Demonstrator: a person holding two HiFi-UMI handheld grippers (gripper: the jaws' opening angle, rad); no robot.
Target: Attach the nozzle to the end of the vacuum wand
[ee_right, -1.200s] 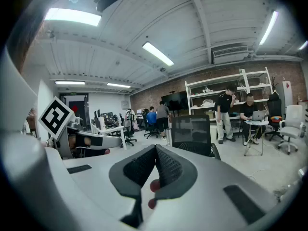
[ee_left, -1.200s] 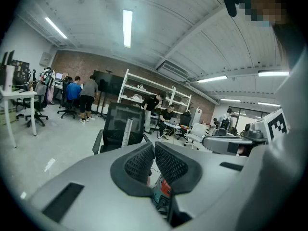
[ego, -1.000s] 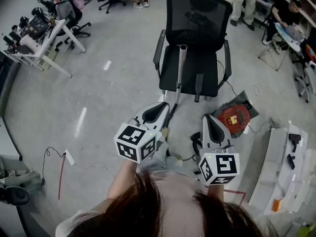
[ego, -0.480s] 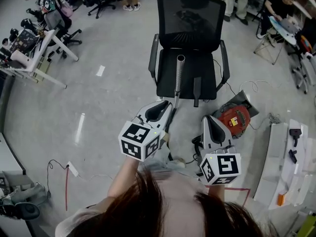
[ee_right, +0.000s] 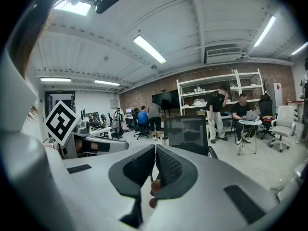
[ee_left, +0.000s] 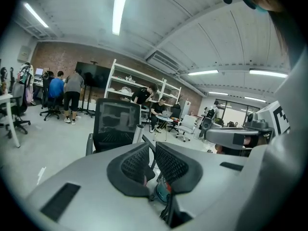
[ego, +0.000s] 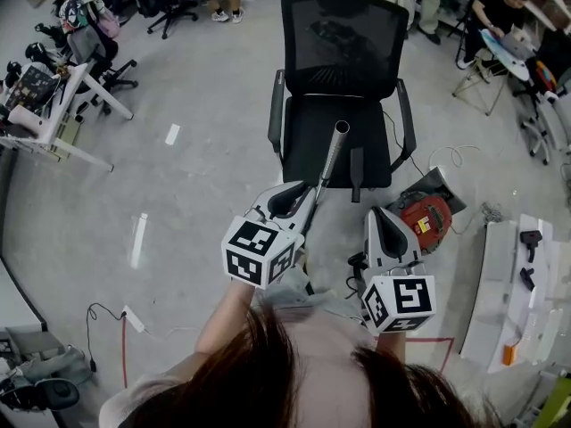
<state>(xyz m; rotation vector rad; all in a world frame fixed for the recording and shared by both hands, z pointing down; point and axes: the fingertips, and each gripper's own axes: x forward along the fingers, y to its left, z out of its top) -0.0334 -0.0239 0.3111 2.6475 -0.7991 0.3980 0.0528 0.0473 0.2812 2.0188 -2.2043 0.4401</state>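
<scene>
A silver vacuum wand (ego: 332, 154) leans against the front of a black office chair (ego: 343, 43); its top end is open. A black nozzle (ego: 358, 169) stands against the seat edge just right of the wand. The red vacuum body (ego: 425, 216) lies on the floor right of the chair. My left gripper (ego: 302, 188) is shut and empty, its tip close beside the wand's lower part. My right gripper (ego: 373, 210) is also shut and empty, short of the nozzle. The wand (ee_left: 138, 133) shows past the left gripper (ee_left: 150, 150), and its tip (ee_right: 165, 141) past the right gripper (ee_right: 155, 153).
A white desk with gear (ego: 53, 105) stands at the left and a white bench with tools (ego: 517, 275) at the right. A cable with a plug (ego: 120, 315) lies on the floor at the lower left. People sit and stand by shelves (ee_right: 226, 95) at the back.
Both grippers have moved forward toward the chair. The chair, wand and nozzle now sit nearer in the head view, and the wand looks tilted more to the right.
</scene>
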